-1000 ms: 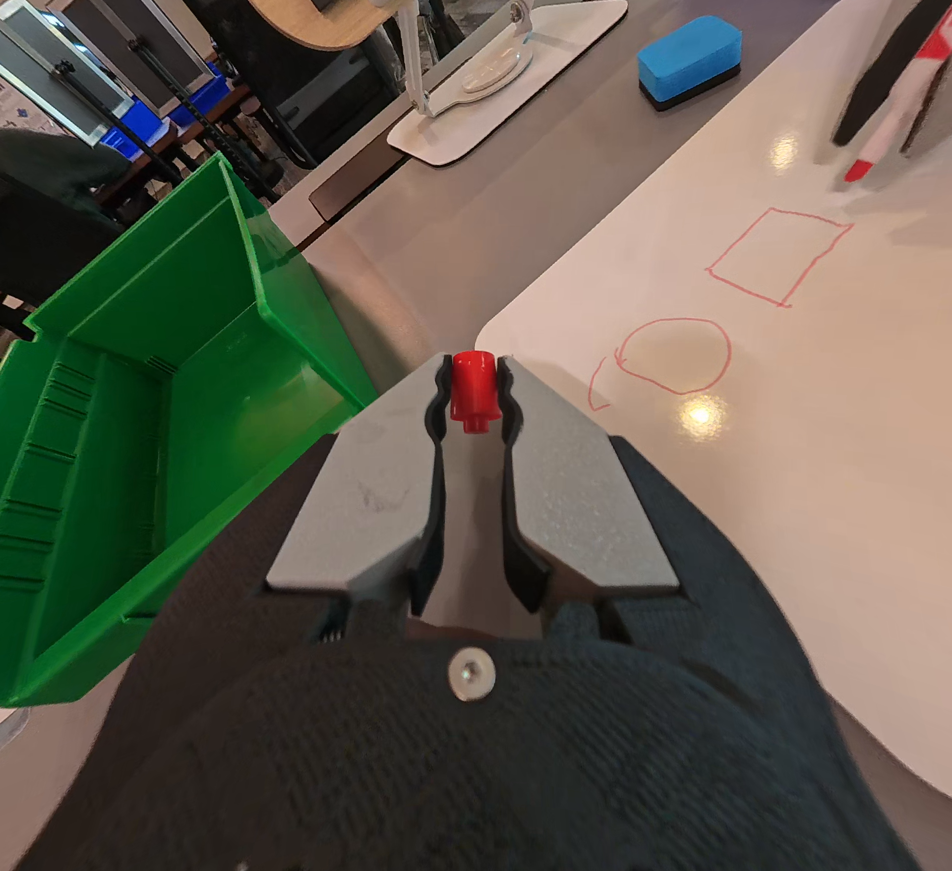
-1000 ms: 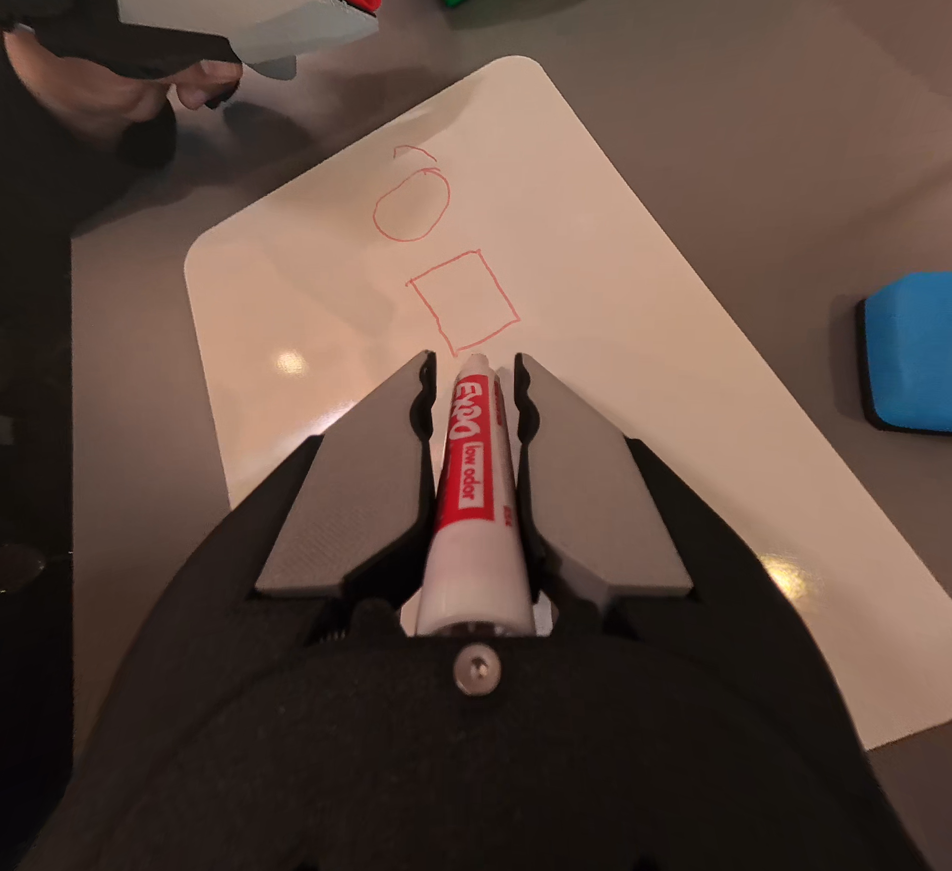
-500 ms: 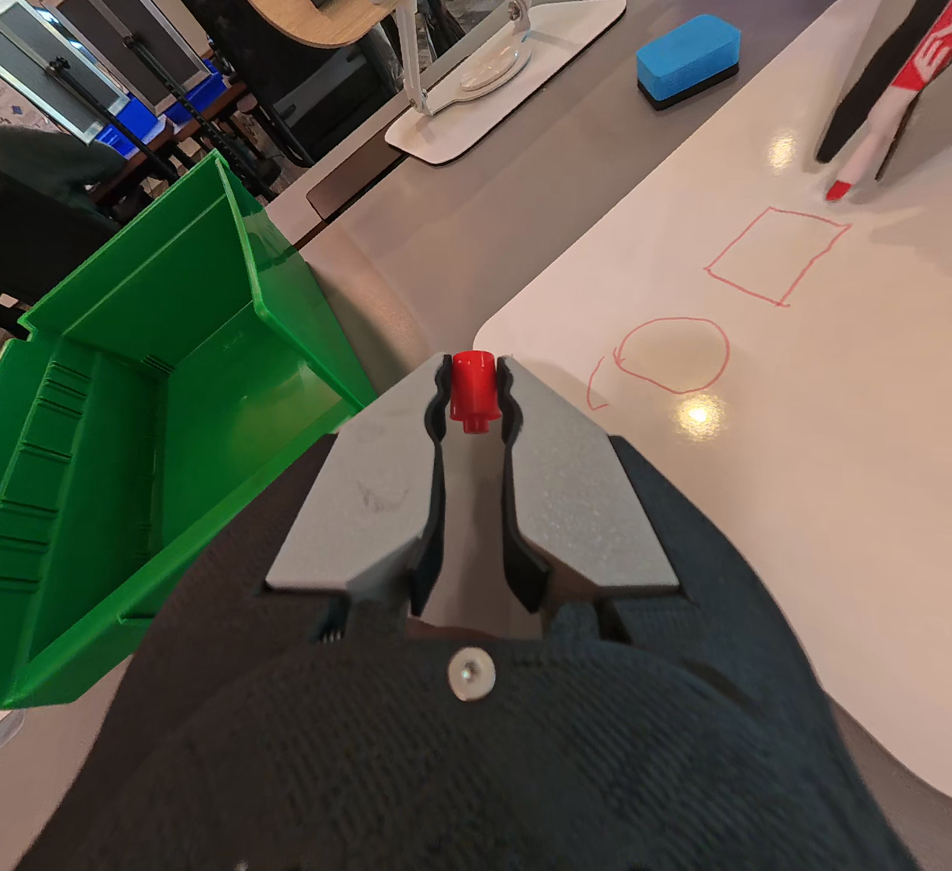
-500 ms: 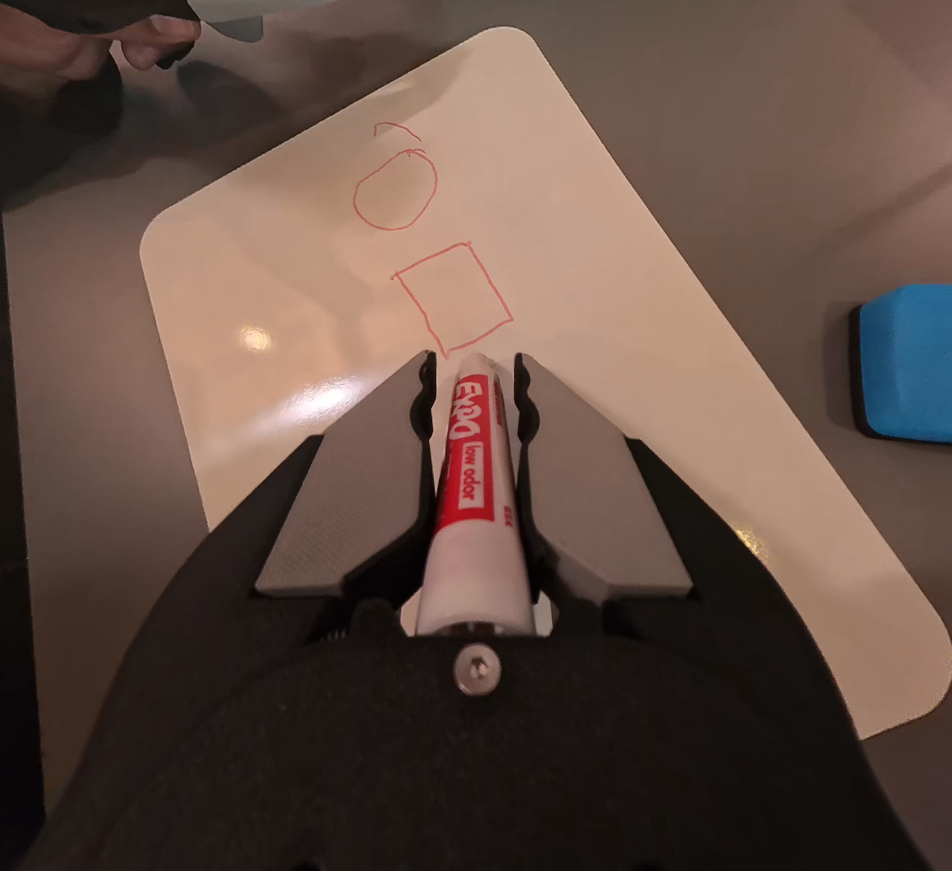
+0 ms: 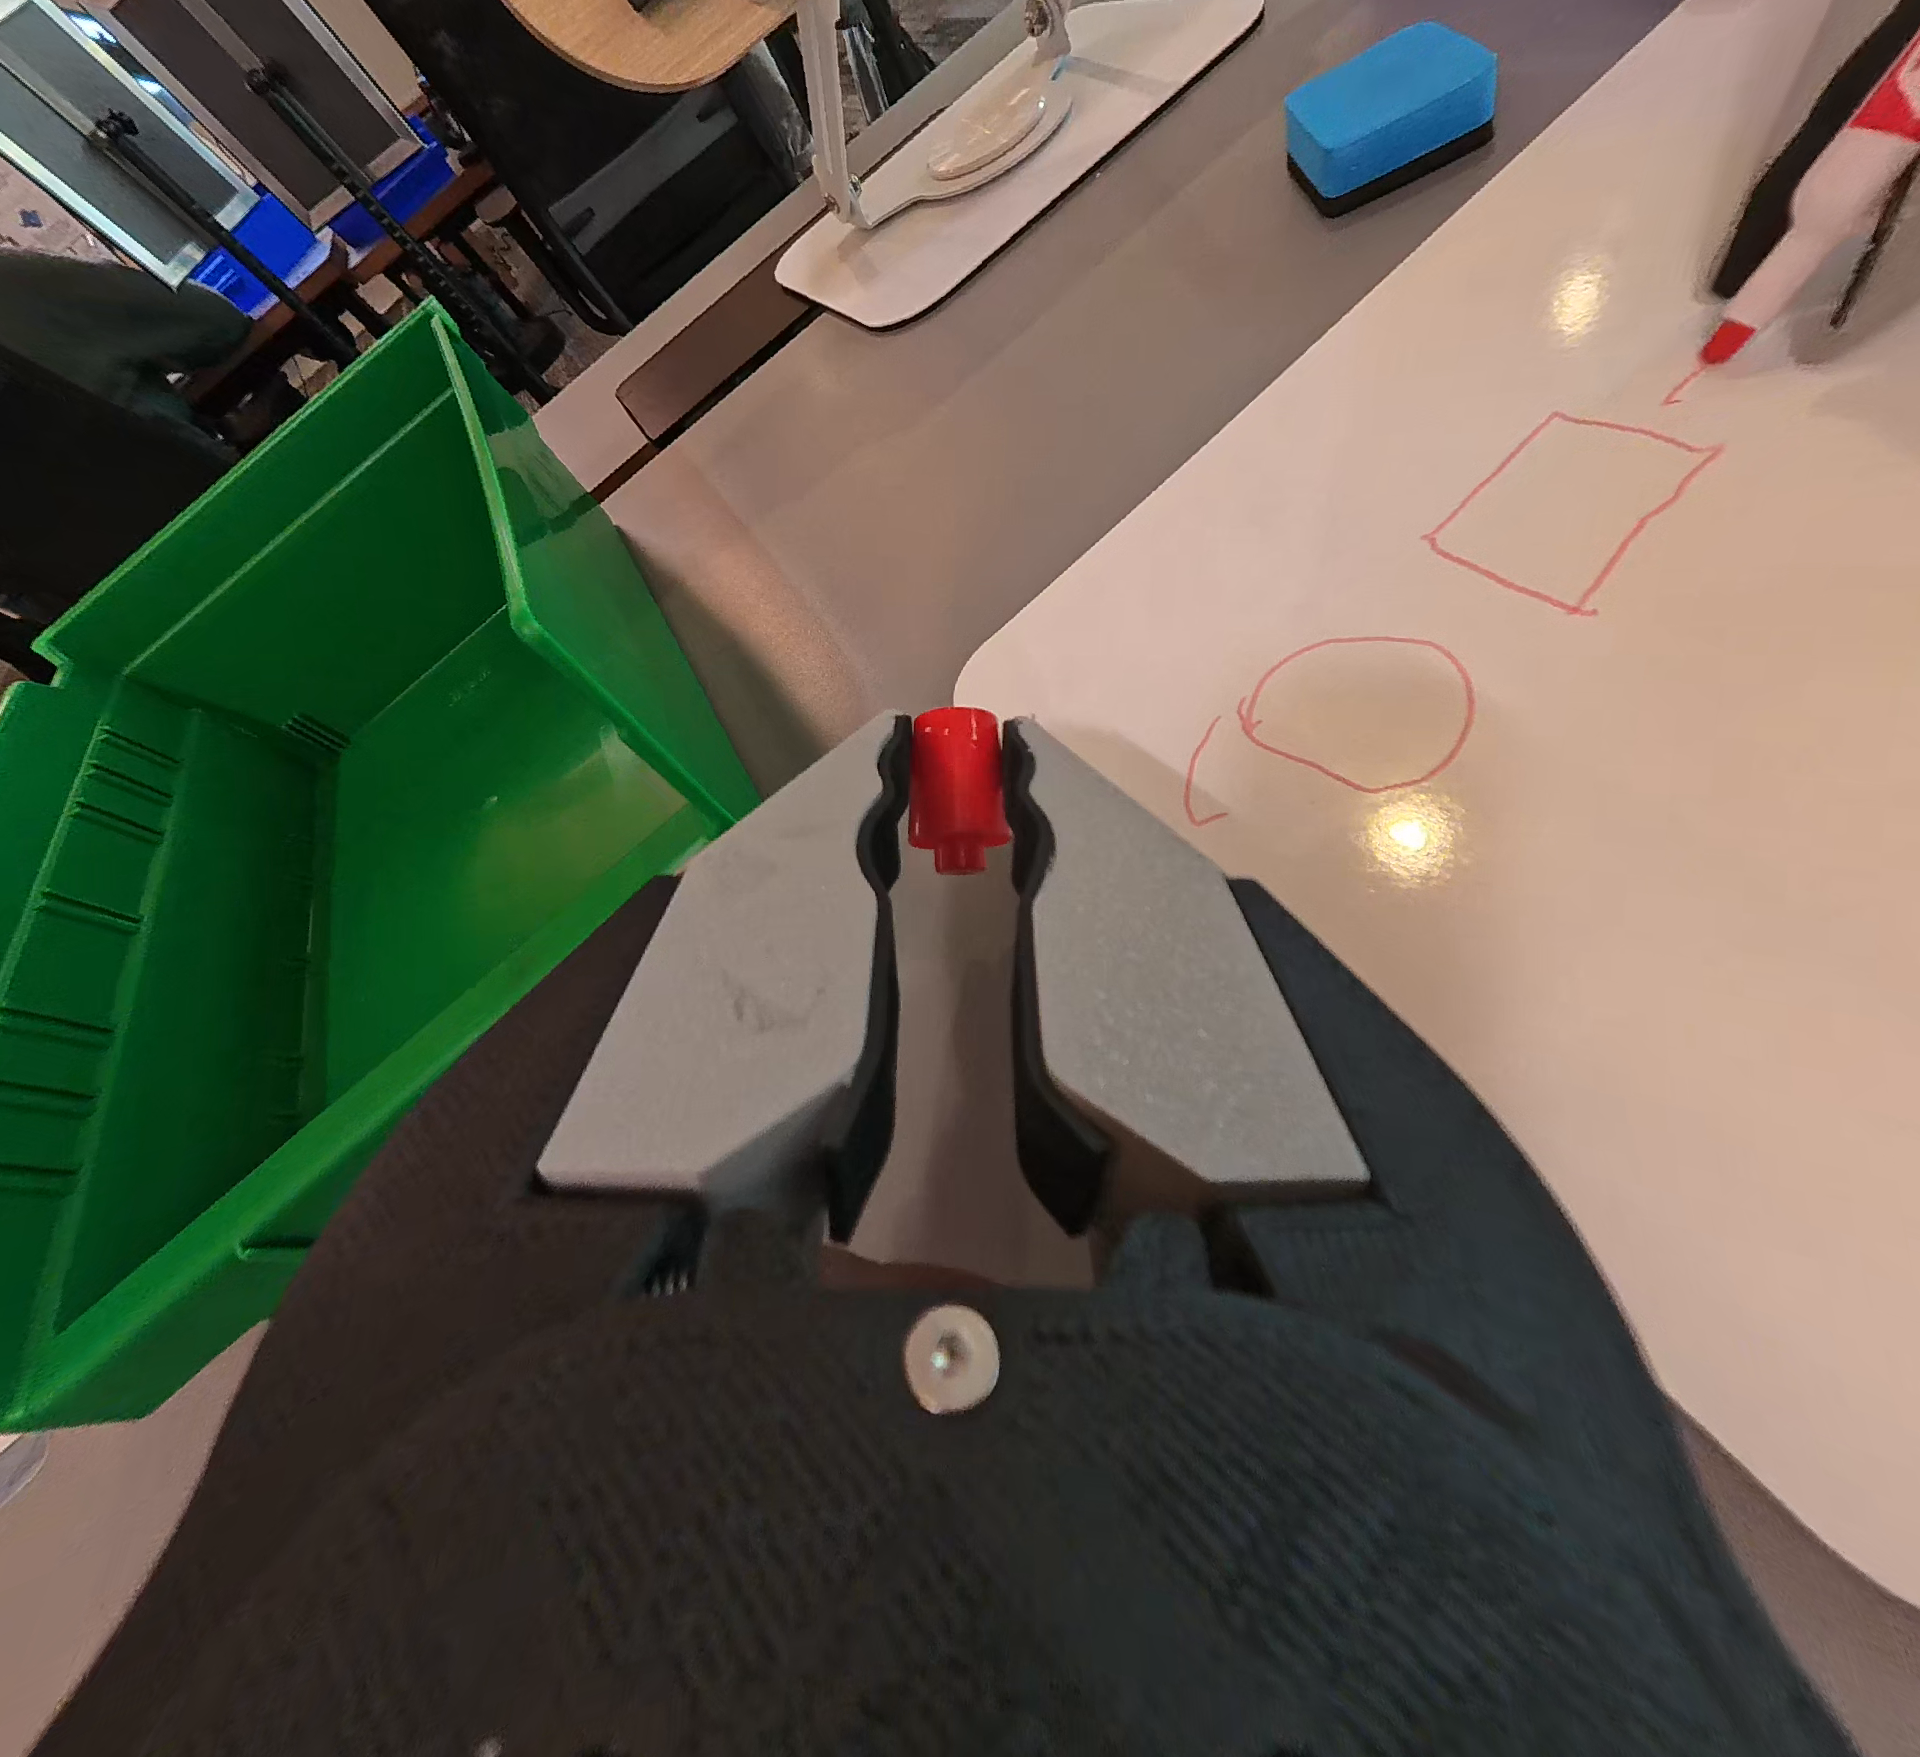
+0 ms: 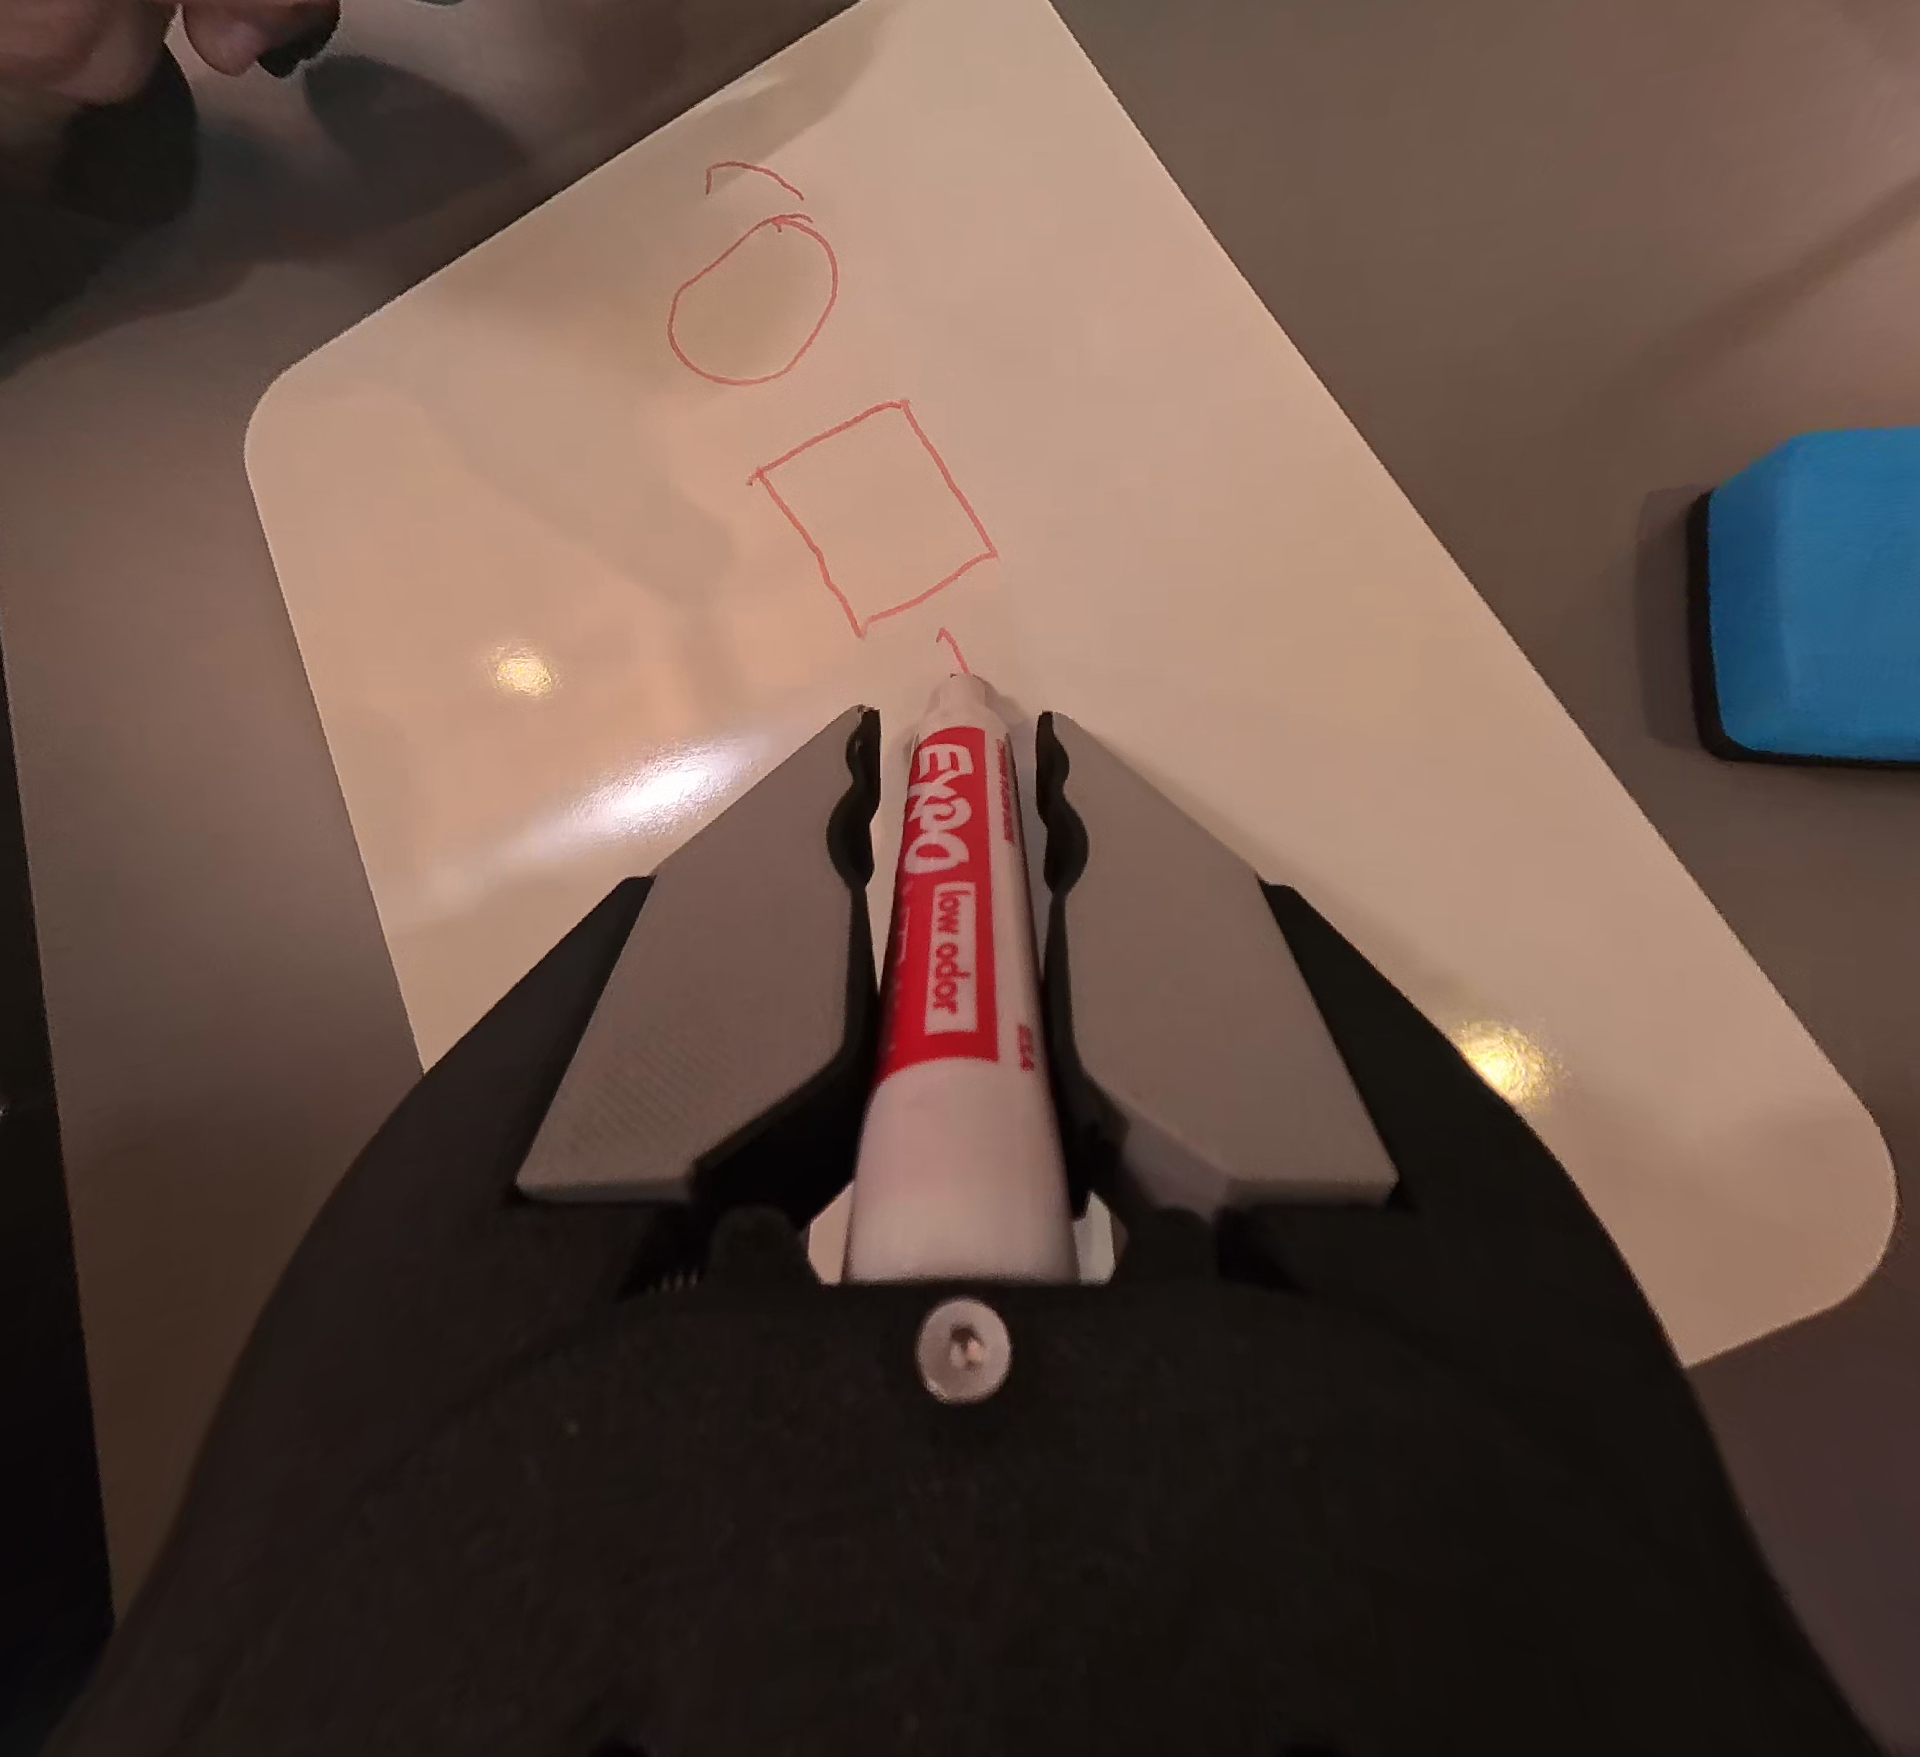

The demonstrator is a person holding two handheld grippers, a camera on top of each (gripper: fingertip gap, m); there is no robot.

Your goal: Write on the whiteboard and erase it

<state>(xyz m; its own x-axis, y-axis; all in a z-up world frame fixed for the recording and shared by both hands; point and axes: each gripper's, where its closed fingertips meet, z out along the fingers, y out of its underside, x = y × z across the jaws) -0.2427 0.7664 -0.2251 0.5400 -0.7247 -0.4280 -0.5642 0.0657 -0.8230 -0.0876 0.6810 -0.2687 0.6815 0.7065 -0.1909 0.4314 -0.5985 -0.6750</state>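
Observation:
A white whiteboard lies flat on the grey table; it also shows in the left wrist view. It bears a red circle, a red square and a short new red stroke. My right gripper is shut on a red-and-white marker whose tip touches the board just past the square. My left gripper is shut on the red marker cap, held above the table at the board's corner. A blue eraser lies on the table beside the board.
A green plastic bin stands left of my left gripper. A white desk lamp stands on its flat base at the back, near the eraser. A person's hand holds the left gripper at the top left of the right wrist view. My right fingertips sit around 20 centimetres from my left ones. Between my right fingertips and the blue eraser there is roughly 12 centimetres. Seen from the left wrist view as well.
My right gripper has lowered the marker to the board and drawn a short red stroke beyond the square. My left gripper and the cap have stayed put.

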